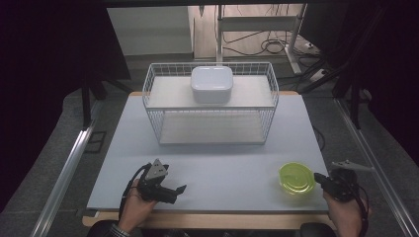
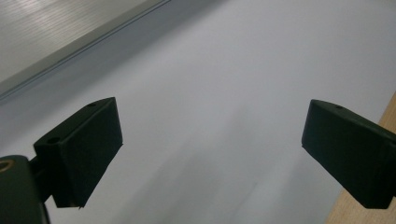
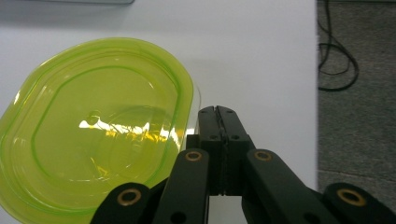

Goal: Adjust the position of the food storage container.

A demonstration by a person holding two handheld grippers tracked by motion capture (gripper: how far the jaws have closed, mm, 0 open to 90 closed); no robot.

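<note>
At the near left of the pale grey rectangular tabletop [image 1: 217, 163], our left gripper [image 1: 179, 189] rests low over the surface with its 2 black jaws spread wide apart and nothing between them. The left gripper view looks past those jaws across bare tabletop toward the wooden edge, so we judge this hand is simply parked out of the way while the other one works.

Further right, at the far middle of the table, stands a white wire-mesh basket shelf [image 1: 148, 98] with 2 levels. On its upper level sits a white rounded-square plastic container [image 1: 212, 84], upside down as far as we can tell. The shelf's open front faces us, which would suit placing or fetching things from the near side.

At the near right lies the thing in hand: a translucent lime-green oval plastic lid [image 1: 296, 177], flat on the tabletop close to the near edge, well apart from the shelf. Our right gripper [image 1: 316, 177] sits just beside its right rim. Its jaws are clenched fully together, grasping nothing, with the tips just off the rim in the right gripper view [image 3: 217, 110]. We judge that closed, pointed tip is held low to nudge or slide the lid, since a thin flat lid offers little to pinch from above.
</note>
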